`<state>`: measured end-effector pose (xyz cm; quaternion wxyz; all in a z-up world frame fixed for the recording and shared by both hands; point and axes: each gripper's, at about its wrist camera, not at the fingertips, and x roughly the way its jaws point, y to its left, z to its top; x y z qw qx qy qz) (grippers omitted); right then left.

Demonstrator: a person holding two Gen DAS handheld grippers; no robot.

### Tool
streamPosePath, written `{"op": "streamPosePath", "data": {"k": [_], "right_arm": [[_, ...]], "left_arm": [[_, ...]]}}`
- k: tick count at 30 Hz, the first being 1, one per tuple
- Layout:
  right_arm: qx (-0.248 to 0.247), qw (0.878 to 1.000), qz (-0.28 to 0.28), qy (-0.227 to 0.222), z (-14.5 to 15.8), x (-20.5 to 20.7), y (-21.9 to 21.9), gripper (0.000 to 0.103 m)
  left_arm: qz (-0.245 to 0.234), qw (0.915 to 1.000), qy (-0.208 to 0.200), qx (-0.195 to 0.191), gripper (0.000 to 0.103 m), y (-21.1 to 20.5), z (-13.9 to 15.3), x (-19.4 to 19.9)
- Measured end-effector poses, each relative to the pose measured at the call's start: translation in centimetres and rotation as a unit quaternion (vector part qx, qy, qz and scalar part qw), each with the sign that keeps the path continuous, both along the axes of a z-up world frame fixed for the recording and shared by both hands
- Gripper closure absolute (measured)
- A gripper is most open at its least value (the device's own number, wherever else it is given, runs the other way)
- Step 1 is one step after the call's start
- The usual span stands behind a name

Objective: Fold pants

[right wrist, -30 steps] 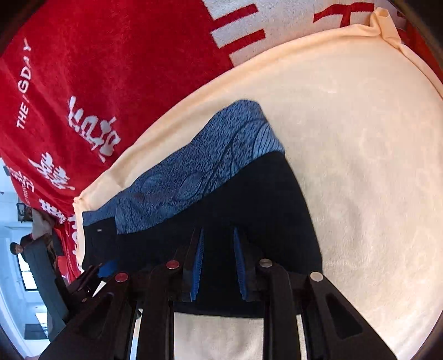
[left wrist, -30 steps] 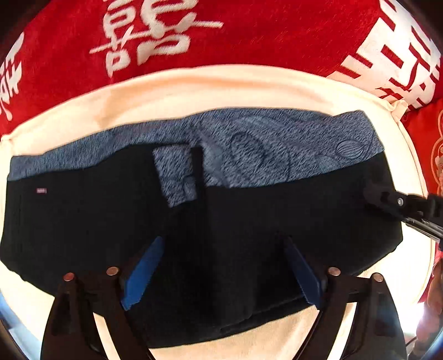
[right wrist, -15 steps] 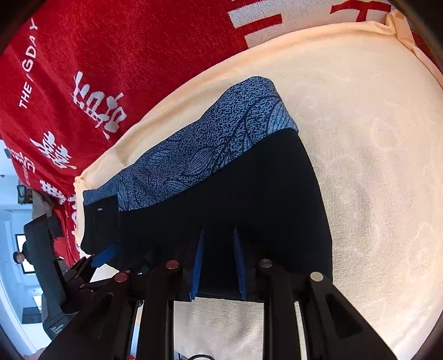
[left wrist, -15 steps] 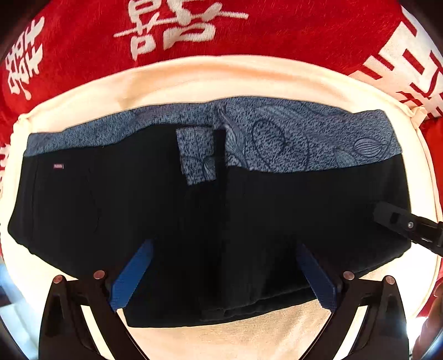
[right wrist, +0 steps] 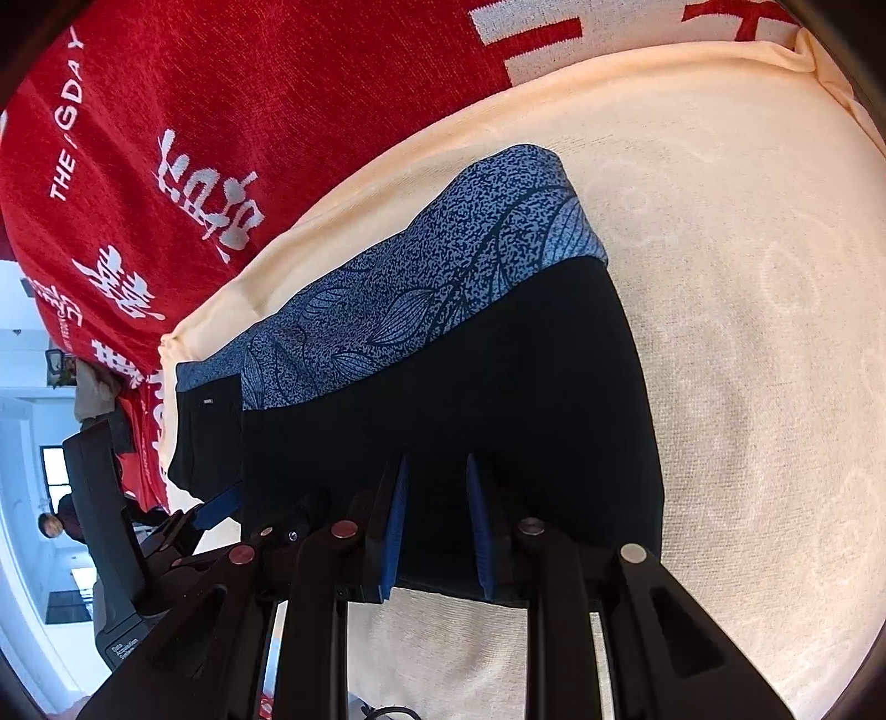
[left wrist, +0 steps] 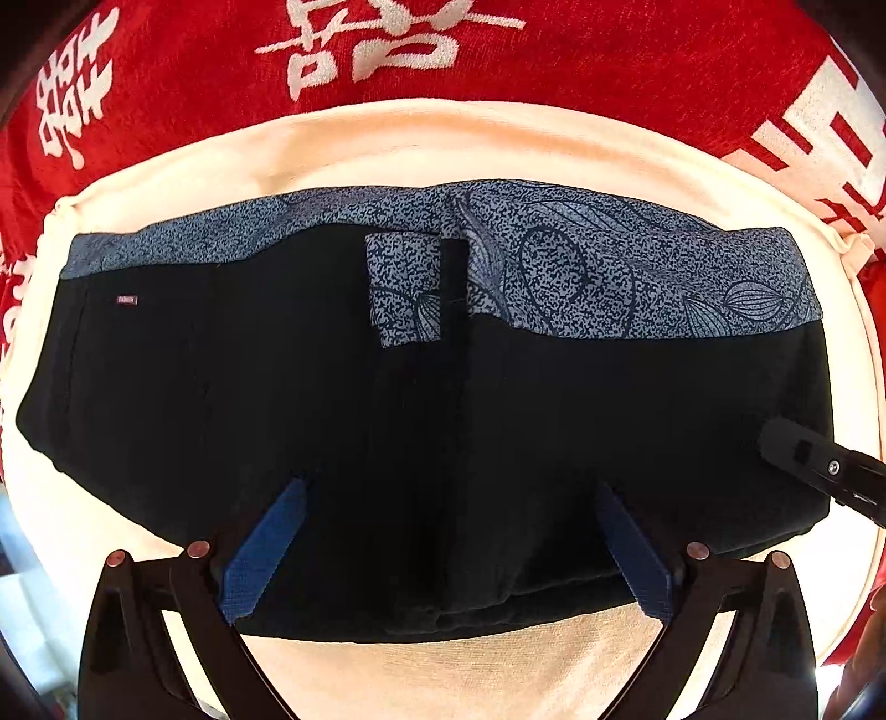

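The black pants with a blue-grey leaf-print band lie folded flat on a cream towel. My left gripper is open, its blue pads wide apart above the pants' near edge. My right gripper has its blue pads close together around the near edge of the pants, pinching the fabric. The right gripper's tip also shows in the left wrist view at the pants' right side. The left gripper shows at the left of the right wrist view.
A red blanket with white characters lies under and behind the cream towel. A room with a person shows at the far left of the right wrist view.
The left gripper has pulled back and levelled, so the whole folded pants are now in view. The right gripper stays on the pants' edge, with the view slightly nearer.
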<state>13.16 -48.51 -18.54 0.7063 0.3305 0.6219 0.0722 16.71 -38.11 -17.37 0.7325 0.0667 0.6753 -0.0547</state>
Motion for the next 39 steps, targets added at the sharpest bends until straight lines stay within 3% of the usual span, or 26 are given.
{"op": "streamPosePath", "data": {"k": [5, 8, 14, 16, 18, 20, 26, 33, 35, 36, 39], "right_arm": [[-0.001, 1.0, 0.012, -0.007, -0.1, 0.1, 0.1, 0.079], [-0.003, 1.0, 0.01, -0.008, 0.0, 0.0, 0.1, 0.079], [-0.015, 1.0, -0.017, -0.008, 0.4, -0.5, 0.5, 0.078], [-0.03, 0.999, -0.025, -0.003, 1.0, -0.7, 1.0, 0.074], [-0.038, 0.999, -0.029, -0.001, 1.8, -0.8, 1.8, 0.055], [-0.061, 0.998, -0.022, -0.001, 2.9, -1.0, 3.4, 0.049], [-0.09, 0.996, 0.024, -0.005, 4.1, -0.2, 9.9, 0.048], [-0.09, 0.99, 0.095, -0.047, 5.5, 4.7, 17.4, 0.049], [-0.059, 0.989, 0.123, -0.06, 5.4, 7.4, 20.0, 0.056], [-0.053, 0.988, 0.131, -0.06, 5.1, 8.1, 20.7, 0.069], [-0.056, 0.985, 0.157, -0.041, 3.0, 11.4, 24.1, 0.073]], "left_arm": [[0.004, 1.0, -0.002, 0.0, 0.0, 0.0, -0.2, -0.7], [0.016, 0.9996, 0.004, -0.021, 0.0, 0.8, -0.4, -0.7], [0.009, 0.9992, 0.002, -0.038, 0.0, 1.8, 0.0, -1.6], [0.001, 0.9992, -0.001, -0.04, 0.0, 2.5, 0.7, -1.9], [-0.004, 0.9989, -0.002, -0.048, 0.0, 3.6, 1.5, -2.3], [-0.007, 0.9985, -0.005, -0.055, 0.0, 5.4, 2.4, -2.7], [0.003, 0.9987, -0.017, -0.048, 0.0, 12.5, 3.9, -2.9], [0.074, 0.9961, -0.04, -0.025, 0.0, 21.5, 4.2, -2.3], [0.089, 0.9944, -0.056, -0.01, 0.0, 23.5, 4.1, -1.5], [0.096, 0.9936, -0.06, -0.007, 0.0, 23.7, 3.8, -1.0], [0.123, 0.9899, -0.069, -0.01, 0.0, 25.8, 2.9, 0.4]]}}
